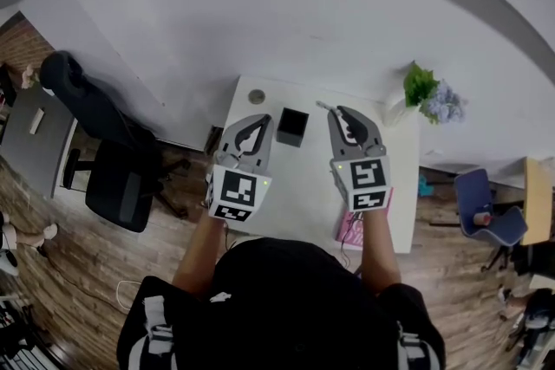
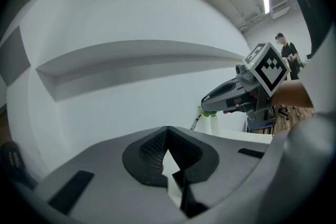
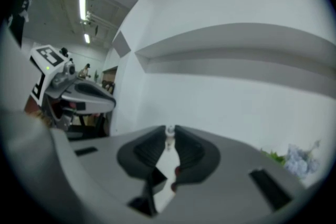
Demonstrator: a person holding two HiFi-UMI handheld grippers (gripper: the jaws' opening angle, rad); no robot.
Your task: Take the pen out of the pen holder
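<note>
The black square pen holder (image 1: pixel 292 126) stands on the white table (image 1: pixel 295 182), between my two grippers. My right gripper (image 1: pixel 334 111) is shut on a thin light pen (image 1: pixel 323 107), which sticks out past its tips to the right of the holder and clear of it. In the right gripper view the pen (image 3: pixel 169 136) sits pinched between the dark pads near the tips of the right gripper (image 3: pixel 169 130). In the left gripper view the pen (image 2: pixel 195 122) hangs from the right gripper (image 2: pixel 207 102). My left gripper (image 1: pixel 263 119) (image 2: pixel 167 129) is shut with nothing in it, left of the holder.
A white vase with green leaves and pale blue flowers (image 1: pixel 422 91) stands at the table's far right corner. A small round object (image 1: pixel 257 97) lies at the far left, a pink item (image 1: pixel 351 230) near the front right. A black office chair (image 1: pixel 117 178) stands left of the table.
</note>
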